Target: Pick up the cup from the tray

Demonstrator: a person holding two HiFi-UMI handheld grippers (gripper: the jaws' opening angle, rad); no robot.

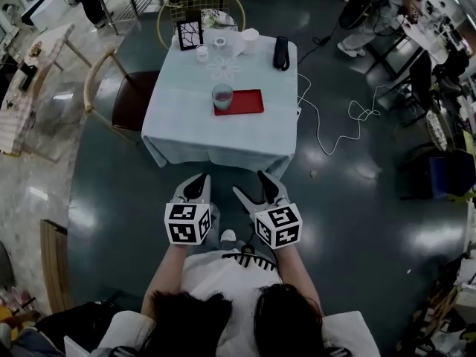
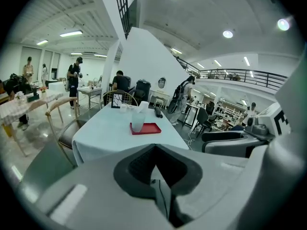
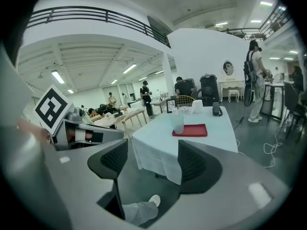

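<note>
A translucent cup [image 1: 222, 97] stands upright on the left end of a red tray [image 1: 245, 103], on a table with a pale cloth [image 1: 186, 125]. Both grippers hang in front of the table's near edge, well short of the tray. My left gripper [image 1: 201, 181] is shut, its jaws meeting with nothing between them [image 2: 153, 151]. My right gripper [image 1: 250, 183] is open and empty [image 3: 153, 164]. Through each gripper view the cup [image 2: 137, 121] [image 3: 178, 121] and tray [image 2: 149, 128] [image 3: 194, 130] show far ahead.
At the table's far side are a framed sign [image 1: 189, 33], small white cups [image 1: 250, 39] and a black object [image 1: 281, 53]. A wooden chair [image 1: 111, 95] stands left of the table, a wire chair [image 1: 199, 2] behind it. A white cable [image 1: 342, 129] lies on the floor at right.
</note>
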